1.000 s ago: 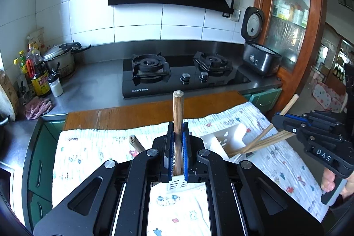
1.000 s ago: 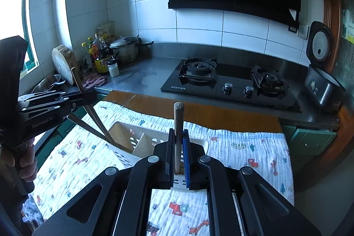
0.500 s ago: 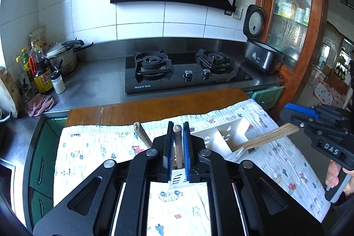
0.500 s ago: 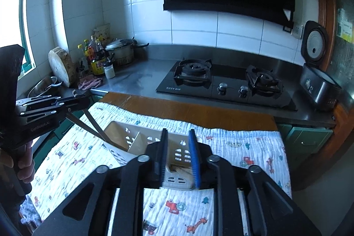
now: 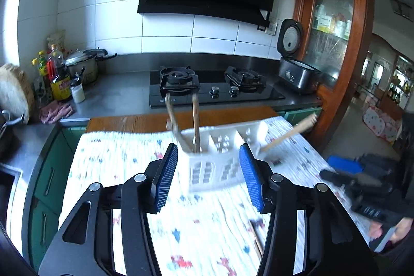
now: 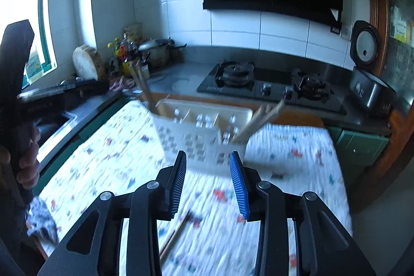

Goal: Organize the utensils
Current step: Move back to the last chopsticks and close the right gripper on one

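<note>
A white slotted utensil caddy (image 5: 220,154) stands on the patterned cloth (image 5: 124,159); it also shows in the right wrist view (image 6: 201,131). Wooden-handled utensils (image 5: 195,120) stand in its left compartment, and others (image 5: 289,132) lean out of its right end. In the right wrist view they show at the left (image 6: 142,87) and right (image 6: 261,118). My left gripper (image 5: 208,173) is open and empty just in front of the caddy. My right gripper (image 6: 208,183) is open and empty, also short of the caddy. A loose wooden stick (image 6: 172,239) lies on the cloth near me.
A gas hob (image 5: 214,89) sits on the steel counter behind the cloth. A rice cooker (image 5: 295,69) stands at the right, bottles and a pot (image 5: 80,66) at the left. A sink (image 6: 59,126) lies left of the cloth. A wooden cabinet (image 5: 333,17) rises at the right.
Both grippers let go of their wooden-handled utensils into the caddy, opened, and drew back. The views are blurred by motion.
</note>
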Demonstrator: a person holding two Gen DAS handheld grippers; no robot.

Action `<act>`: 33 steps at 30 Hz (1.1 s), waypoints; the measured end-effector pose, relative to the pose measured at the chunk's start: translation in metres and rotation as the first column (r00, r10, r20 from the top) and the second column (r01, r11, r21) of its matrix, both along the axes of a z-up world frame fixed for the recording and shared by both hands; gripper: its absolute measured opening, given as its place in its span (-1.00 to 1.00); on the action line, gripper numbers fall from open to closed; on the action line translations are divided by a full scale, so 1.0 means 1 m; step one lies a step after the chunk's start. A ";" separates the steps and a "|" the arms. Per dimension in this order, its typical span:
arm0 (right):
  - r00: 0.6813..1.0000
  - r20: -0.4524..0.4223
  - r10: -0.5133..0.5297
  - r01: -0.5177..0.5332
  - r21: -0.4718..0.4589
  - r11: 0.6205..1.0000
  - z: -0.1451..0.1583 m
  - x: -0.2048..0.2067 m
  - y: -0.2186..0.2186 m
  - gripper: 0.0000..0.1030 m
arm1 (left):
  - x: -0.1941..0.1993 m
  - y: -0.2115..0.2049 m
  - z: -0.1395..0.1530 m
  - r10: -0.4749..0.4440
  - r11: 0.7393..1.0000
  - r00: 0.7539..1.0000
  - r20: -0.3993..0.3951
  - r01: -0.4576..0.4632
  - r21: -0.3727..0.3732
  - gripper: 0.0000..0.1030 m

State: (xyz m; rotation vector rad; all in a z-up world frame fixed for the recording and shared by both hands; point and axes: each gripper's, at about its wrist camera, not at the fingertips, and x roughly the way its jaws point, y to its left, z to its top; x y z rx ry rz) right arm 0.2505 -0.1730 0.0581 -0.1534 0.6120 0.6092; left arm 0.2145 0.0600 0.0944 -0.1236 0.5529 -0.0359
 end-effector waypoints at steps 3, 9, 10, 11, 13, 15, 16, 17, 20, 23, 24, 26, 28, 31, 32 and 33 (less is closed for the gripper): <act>0.998 -0.054 0.024 -0.024 0.000 1.000 -0.030 -0.029 -0.002 -0.34 | -0.026 -0.003 -0.014 0.014 1.000 1.000 -0.011 -0.014 -0.001 0.04; 0.991 -0.130 0.024 -0.026 -0.011 1.000 -0.087 -0.084 -0.005 -0.34 | -0.083 -0.006 -0.042 0.054 0.999 0.998 -0.011 -0.054 -0.001 0.22; 0.988 -0.155 0.017 -0.017 0.000 1.000 -0.097 -0.092 -0.006 -0.34 | -0.091 -0.005 -0.047 0.060 0.998 0.998 -0.011 -0.060 -0.007 0.26; 0.983 -0.183 0.022 -0.020 0.011 1.000 -0.106 -0.097 -0.007 -0.37 | -0.099 -0.005 -0.051 0.073 0.997 0.997 -0.008 -0.073 -0.008 0.28; 0.978 -0.207 0.021 -0.016 0.023 1.000 -0.119 -0.108 -0.006 -0.41 | -0.117 -0.003 -0.061 0.086 0.996 0.996 -0.007 -0.086 -0.014 0.29; 0.974 -0.225 0.016 -0.013 0.015 1.000 -0.131 -0.119 -0.002 -0.46 | -0.131 0.000 -0.070 0.108 0.994 0.994 -0.009 -0.108 -0.024 0.32; 0.973 -0.229 0.009 -0.005 0.016 1.000 -0.134 -0.122 -0.001 -0.52 | -0.137 0.002 -0.076 0.116 0.993 0.993 -0.012 -0.116 -0.027 0.33; 0.971 -0.237 0.004 0.000 0.019 1.000 -0.138 -0.124 0.001 -0.56 | -0.142 0.003 -0.080 0.124 0.992 0.992 -0.017 -0.124 -0.028 0.33; 0.963 -0.269 -0.007 0.016 0.032 0.999 -0.148 -0.127 0.008 -0.63 | -0.154 0.010 -0.093 0.125 0.990 0.991 -0.040 -0.127 -0.058 0.33; 0.956 -0.293 -0.020 0.028 0.024 0.999 -0.158 -0.128 0.016 -0.70 | -0.163 0.013 -0.102 0.144 0.988 0.988 -0.046 -0.146 -0.039 0.33; 0.954 -0.297 -0.025 0.032 0.017 0.999 -0.161 -0.129 0.019 -0.72 | -0.165 0.014 -0.105 0.148 0.988 0.988 -0.049 -0.150 -0.034 0.33; 0.950 -0.308 -0.042 0.050 0.016 0.999 -0.165 -0.130 0.021 -0.75 | -0.170 0.018 -0.110 0.149 0.988 0.987 -0.054 -0.151 -0.041 0.33; 0.948 -0.313 -0.058 0.063 0.005 0.998 -0.169 -0.130 0.023 -0.81 | -0.172 0.022 -0.114 0.152 0.986 0.987 -0.056 -0.155 -0.054 0.33; 0.945 -0.317 -0.081 0.086 0.001 0.996 -0.170 -0.131 0.022 -0.82 | -0.175 0.027 -0.116 0.154 0.985 0.987 -0.055 -0.157 -0.064 0.33; 0.944 -0.318 -0.088 0.093 0.000 0.996 -0.170 -0.131 0.022 -0.82 | -0.175 0.027 -0.116 0.155 0.985 0.987 -0.052 -0.158 -0.066 0.33; 0.942 -0.324 -0.090 0.095 0.001 0.995 -0.171 -0.131 0.023 -0.83 | -0.176 0.029 -0.116 0.154 0.985 0.987 -0.051 -0.157 -0.071 0.33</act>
